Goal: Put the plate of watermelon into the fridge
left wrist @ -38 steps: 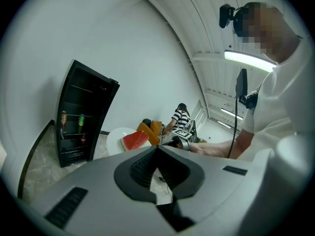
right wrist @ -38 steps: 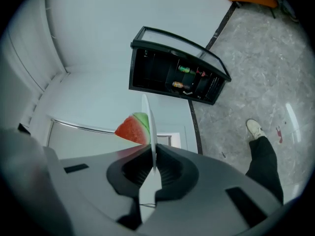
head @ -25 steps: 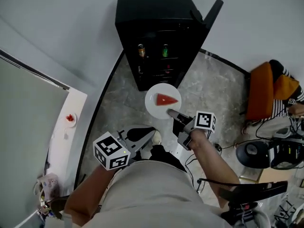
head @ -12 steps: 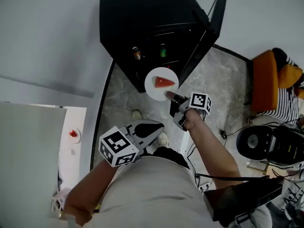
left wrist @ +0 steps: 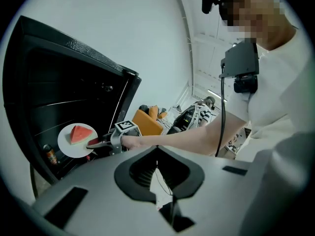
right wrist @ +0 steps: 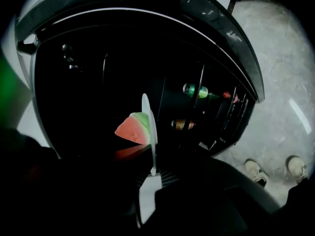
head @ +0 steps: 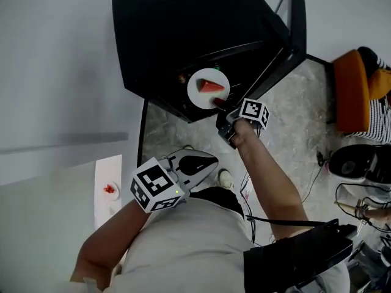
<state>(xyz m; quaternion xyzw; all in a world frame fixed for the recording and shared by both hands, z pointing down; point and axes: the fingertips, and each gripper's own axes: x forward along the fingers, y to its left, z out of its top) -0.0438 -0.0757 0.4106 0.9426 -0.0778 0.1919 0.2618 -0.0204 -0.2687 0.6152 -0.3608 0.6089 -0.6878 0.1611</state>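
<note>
**Operator:** How's my carry?

**Coach:** The jaws of your left gripper (head: 211,162) sit pressed together, empty. The plate (head: 198,91) of watermelon (head: 211,86) hangs at the open mouth of the fridge (head: 171,35), its rim pinched by your right gripper (head: 219,102). Keep it level going in.

The fridge (head: 183,29) ran off the head view's edge at 12 o'clock. Its bottles (right wrist: 197,90) were too small to read. At 8 o'clock, a red speck (head: 110,189) was too small to identify.
</note>
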